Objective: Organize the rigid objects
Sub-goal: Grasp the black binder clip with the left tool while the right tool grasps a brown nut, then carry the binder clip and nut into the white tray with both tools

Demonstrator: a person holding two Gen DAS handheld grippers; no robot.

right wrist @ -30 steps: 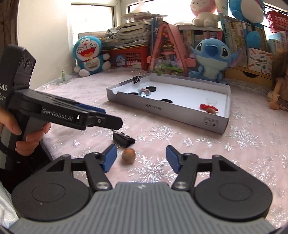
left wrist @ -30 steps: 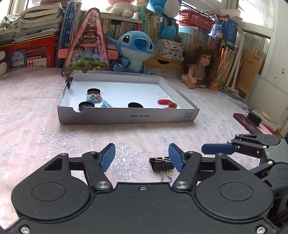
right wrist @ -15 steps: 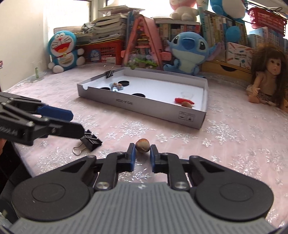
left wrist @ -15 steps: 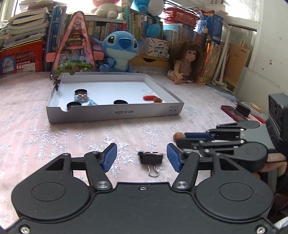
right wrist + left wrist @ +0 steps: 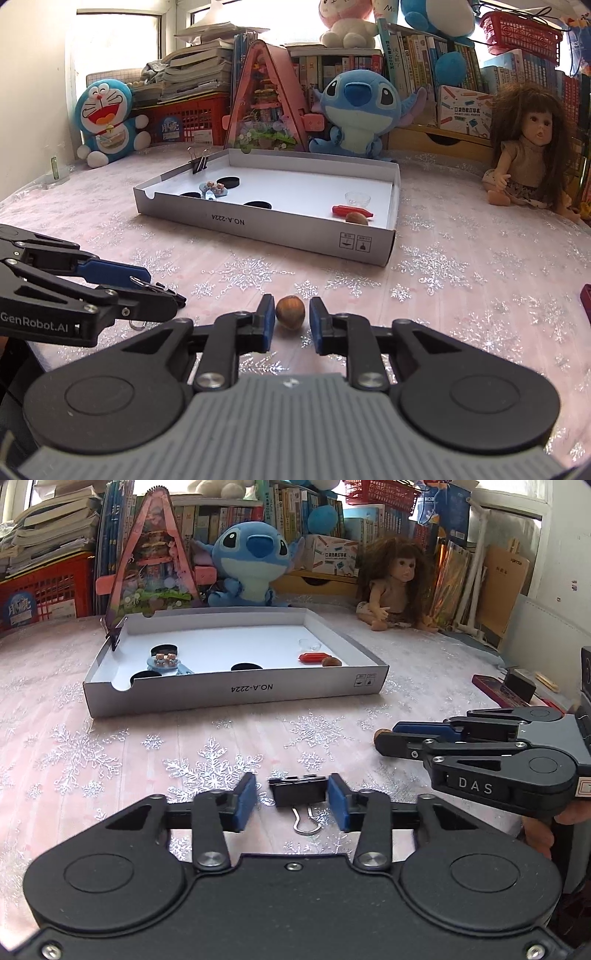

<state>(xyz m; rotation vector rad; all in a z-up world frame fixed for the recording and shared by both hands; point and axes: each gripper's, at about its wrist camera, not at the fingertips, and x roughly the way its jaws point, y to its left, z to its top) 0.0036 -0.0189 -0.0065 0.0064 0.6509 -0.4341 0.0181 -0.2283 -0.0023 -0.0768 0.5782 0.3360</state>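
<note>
A black binder clip (image 5: 298, 793) lies on the pink snowflake cloth between the fingers of my left gripper (image 5: 291, 802); the right pad touches it, the left pad stands a little apart. A brown hazelnut (image 5: 290, 311) sits between the pads of my right gripper (image 5: 291, 320), which is shut on it just above the cloth. The nut (image 5: 379, 734) peeks past the right gripper in the left wrist view. The white cardboard tray (image 5: 258, 225) ahead holds black discs, a small blue toy, a red piece (image 5: 351, 211) and another nut (image 5: 357, 218).
A binder clip (image 5: 198, 162) is clipped to the tray's far left corner. A Stitch plush (image 5: 356, 110), a Doraemon plush (image 5: 107, 122), a doll (image 5: 532, 147), a pink triangular toy house and bookshelves stand behind. A dark red object (image 5: 495, 694) lies at the right.
My right gripper closed on the hazelnut and holds it. My left gripper's fingers narrowed around the binder clip, which now sits centred between them.
</note>
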